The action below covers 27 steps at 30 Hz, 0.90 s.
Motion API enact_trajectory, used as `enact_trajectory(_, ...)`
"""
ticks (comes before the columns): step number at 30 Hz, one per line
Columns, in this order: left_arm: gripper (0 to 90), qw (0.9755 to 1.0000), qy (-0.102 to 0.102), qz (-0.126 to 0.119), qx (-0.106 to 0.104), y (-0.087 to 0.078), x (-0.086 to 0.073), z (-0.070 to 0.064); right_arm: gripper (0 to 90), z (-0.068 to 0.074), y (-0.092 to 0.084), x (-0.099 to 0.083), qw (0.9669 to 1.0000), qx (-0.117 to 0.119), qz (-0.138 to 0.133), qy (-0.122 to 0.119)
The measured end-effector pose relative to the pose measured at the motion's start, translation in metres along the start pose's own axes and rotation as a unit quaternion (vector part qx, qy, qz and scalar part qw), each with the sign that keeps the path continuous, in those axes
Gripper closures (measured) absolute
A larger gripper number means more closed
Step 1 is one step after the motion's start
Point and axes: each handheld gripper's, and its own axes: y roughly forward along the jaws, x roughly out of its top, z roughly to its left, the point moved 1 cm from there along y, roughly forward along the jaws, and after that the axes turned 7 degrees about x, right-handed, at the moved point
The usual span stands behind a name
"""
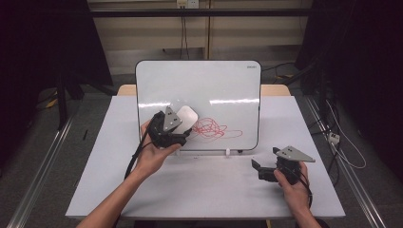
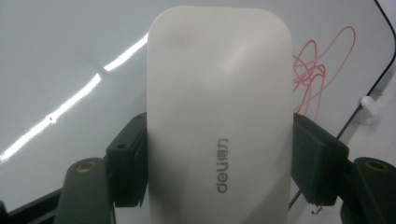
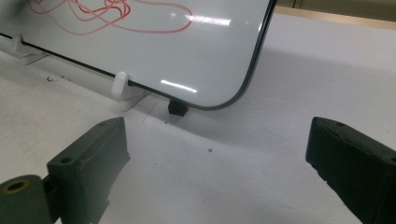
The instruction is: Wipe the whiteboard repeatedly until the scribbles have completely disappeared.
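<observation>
A white whiteboard [image 1: 214,90] stands propped on the table, with a red scribble [image 1: 212,128] low on its face. My left gripper [image 1: 183,124] is shut on a white eraser block [image 1: 187,117] and holds it against the board just left of the scribble. In the left gripper view the eraser [image 2: 219,116] sits clamped between both black pads [image 2: 128,158], and the red scribble [image 2: 313,74] lies to its right. My right gripper [image 1: 259,164] rests on the table at the right, open, with nothing between its jaws. In the right gripper view it [image 3: 217,154] faces the board's lower corner [image 3: 233,88].
White clips [image 3: 119,84] on a stand hold the whiteboard's lower edge, and a small black foot [image 3: 176,108] sits under its corner. The grey table [image 1: 209,185] has bare room in front of the board. Dark floor and cables [image 1: 342,142] lie at the right.
</observation>
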Motion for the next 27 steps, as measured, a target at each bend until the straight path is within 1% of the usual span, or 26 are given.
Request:
enact_trajectory(1, 31.0, 1.0000, -0.004, 0.004, 0.004, 0.003, -0.001, -0.002, 5.8, 0.000, 0.000, 0.000, 1.0000, 0.000, 0.000, 0.000)
enact_trajectory(2, 31.0, 1.0000, -0.004, 0.004, 0.004, 0.003, -0.001, -0.002, 5.8, 0.000, 0.000, 0.000, 1.0000, 0.000, 0.000, 0.000)
enact_trajectory(3, 31.0, 0.9999, 0.001, 0.007, 0.010, 0.006, -0.002, 0.000, 5.8, 0.000, 0.000, 0.000, 1.0000, 0.000, 0.000, 0.000)
enact_trajectory(5, 31.0, 0.9999, 0.000, 0.008, 0.015, 0.007, -0.003, 0.001, 5.8, 0.000, 0.000, 0.000, 1.0000, 0.000, -0.001, 0.000)
enact_trajectory(7, 31.0, 0.9996, 0.006, 0.008, 0.024, 0.009, -0.003, 0.001, 5.8, 0.000, 0.000, 0.000, 1.0000, 0.000, -0.001, 0.000)
enact_trajectory(8, 31.0, 0.9994, 0.014, 0.012, 0.028, 0.009, -0.004, 0.002, 5.8, 0.000, 0.000, 0.000, 1.0000, 0.000, -0.001, 0.001)
enact_trajectory(9, 31.0, 0.9994, 0.009, 0.012, 0.030, 0.011, -0.004, 0.002, 5.8, 0.000, 0.000, 0.000, 1.0000, 0.000, -0.001, 0.000)
enact_trajectory(10, 31.0, 0.9989, 0.021, 0.018, 0.037, 0.012, -0.005, 0.002, 5.8, 0.000, 0.000, 0.000, 1.0000, 0.000, 0.000, 0.000)
enact_trajectory(13, 31.0, 0.9988, 0.020, 0.019, 0.041, 0.014, -0.006, 0.002, 5.8, 0.000, 0.000, 0.000, 1.0000, 0.001, 0.000, 0.000)
enact_trajectory(14, 31.0, 0.9985, 0.026, 0.024, 0.042, 0.015, -0.006, 0.001, 5.8, 0.000, 0.000, 0.000, 1.0000, 0.001, -0.001, -0.001)
enact_trajectory(17, 31.0, 0.9983, 0.029, 0.018, 0.046, 0.017, -0.006, -0.001, 5.8, 0.000, 0.000, 0.000, 1.0000, 0.000, -0.001, 0.000)
enact_trajectory(18, 31.0, 0.9981, 0.034, 0.021, 0.048, 0.018, -0.006, -0.001, 5.8, 0.000, 0.000, 0.000, 1.0000, 0.000, -0.001, 0.001)
enact_trajectory(19, 30.9, 0.9981, 0.034, 0.021, 0.048, 0.018, -0.006, -0.001, 5.8, 0.000, 0.000, 0.000, 1.0000, 0.000, -0.001, 0.001)
enact_trajectory(20, 31.0, 0.9981, 0.029, 0.020, 0.050, 0.019, -0.007, -0.003, 5.8, 0.000, 0.000, 0.000, 1.0000, 0.000, -0.001, 0.001)
enact_trajectory(24, 30.7, 0.9977, 0.033, 0.020, 0.056, 0.022, -0.007, -0.003, 5.8, 0.000, -0.001, 0.000, 1.0000, 0.000, -0.002, 0.000)
enact_trajectory(25, 30.6, 0.9973, 0.037, 0.023, 0.058, 0.022, -0.008, -0.004, 5.8, 0.000, -0.001, 0.000, 1.0000, 0.000, -0.002, 0.000)
enact_trajectory(26, 30.3, 0.9973, 0.037, 0.024, 0.058, 0.023, -0.008, -0.004, 5.8, 0.000, -0.001, 0.000, 1.0000, 0.000, -0.002, -0.001)
enact_trajectory(27, 30.0, 0.9970, 0.043, 0.026, 0.059, 0.023, -0.008, -0.004, 5.8, 0.000, -0.001, 0.000, 1.0000, 0.000, -0.002, 0.000)
